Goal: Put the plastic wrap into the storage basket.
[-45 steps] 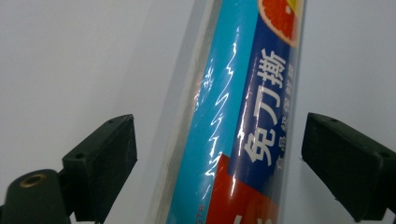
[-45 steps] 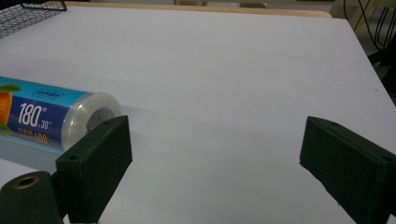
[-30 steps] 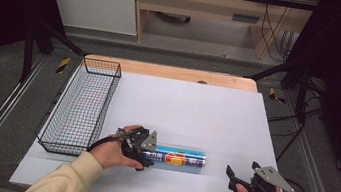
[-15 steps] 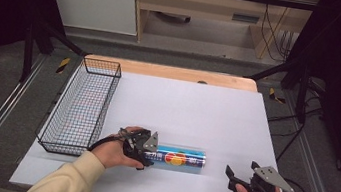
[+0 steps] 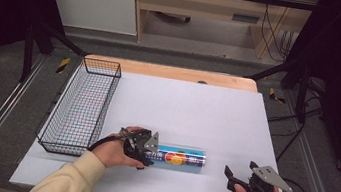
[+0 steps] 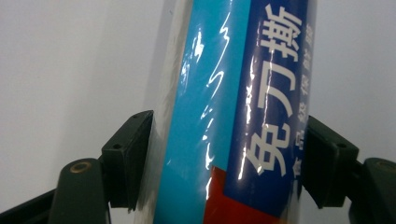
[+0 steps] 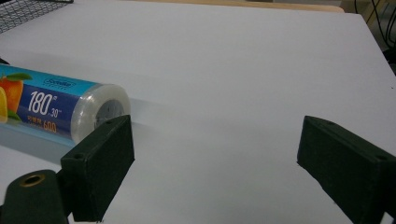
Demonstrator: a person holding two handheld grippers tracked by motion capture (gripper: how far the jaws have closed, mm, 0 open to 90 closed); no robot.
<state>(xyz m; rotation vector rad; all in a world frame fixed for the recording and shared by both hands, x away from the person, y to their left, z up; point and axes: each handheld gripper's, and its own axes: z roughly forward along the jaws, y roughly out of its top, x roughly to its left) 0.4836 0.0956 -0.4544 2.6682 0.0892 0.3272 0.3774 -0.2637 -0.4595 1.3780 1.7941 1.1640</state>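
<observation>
We see cling-film roll (image 5: 177, 157) lying lower centre of table (image 5: 197, 110), wire basket (image 5: 81, 106) to its left, left gripper (image 5: 147, 149) at roll's left end, right gripper (image 5: 240, 179) lower right, apart.

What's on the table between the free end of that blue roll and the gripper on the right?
Nothing: in the high view, only bare white table separates the blue roll from the right gripper. The right gripper view shows the same.
</observation>
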